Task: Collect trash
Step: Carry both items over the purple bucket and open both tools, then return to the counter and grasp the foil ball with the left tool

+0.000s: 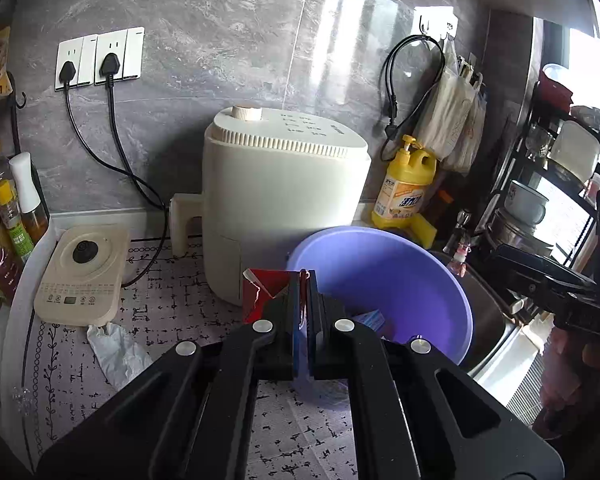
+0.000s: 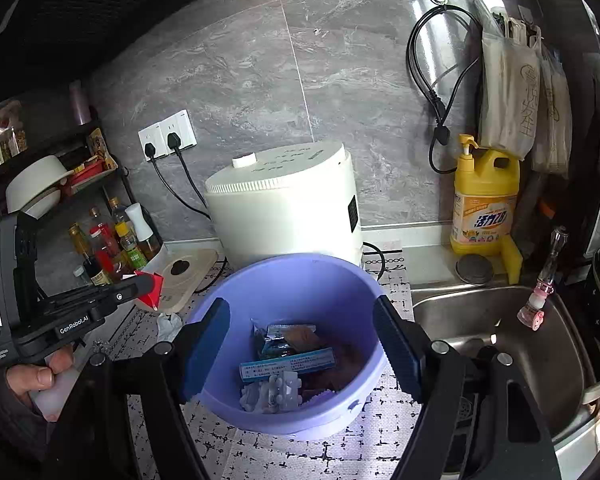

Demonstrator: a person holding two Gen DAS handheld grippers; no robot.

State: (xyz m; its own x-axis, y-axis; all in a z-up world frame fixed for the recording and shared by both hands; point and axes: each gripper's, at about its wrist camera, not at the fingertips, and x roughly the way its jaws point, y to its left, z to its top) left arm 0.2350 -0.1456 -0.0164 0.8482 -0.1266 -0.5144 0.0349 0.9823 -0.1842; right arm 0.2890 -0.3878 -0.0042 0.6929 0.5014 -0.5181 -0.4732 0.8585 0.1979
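Left wrist view: my left gripper (image 1: 304,280) is clamped on a torn red wrapper (image 1: 260,292), its blue pads pressed almost together with the red scrap pinched between them. The wrapper is held above the patterned worktop (image 1: 172,292), just left of the purple basin (image 1: 380,280) and in front of the cream air fryer (image 1: 280,200). A crumpled white tissue (image 1: 116,352) lies on the worktop beside the cream kettle base (image 1: 80,276).

Right wrist view: my right gripper (image 2: 300,344) stands wide, holding nothing, its two blue pads spread to either side of the basin (image 2: 292,280). Inside the basin I see collected trash: a blue box (image 2: 288,364), foil packets (image 2: 284,340) and a white blister pack (image 2: 276,392). The left gripper (image 2: 150,286) appears at left, the red wrapper (image 2: 150,292) in its tip, short of the basin rim. The steel sink (image 2: 500,320) lies to the right, a yellow detergent bottle (image 2: 484,200) behind it.
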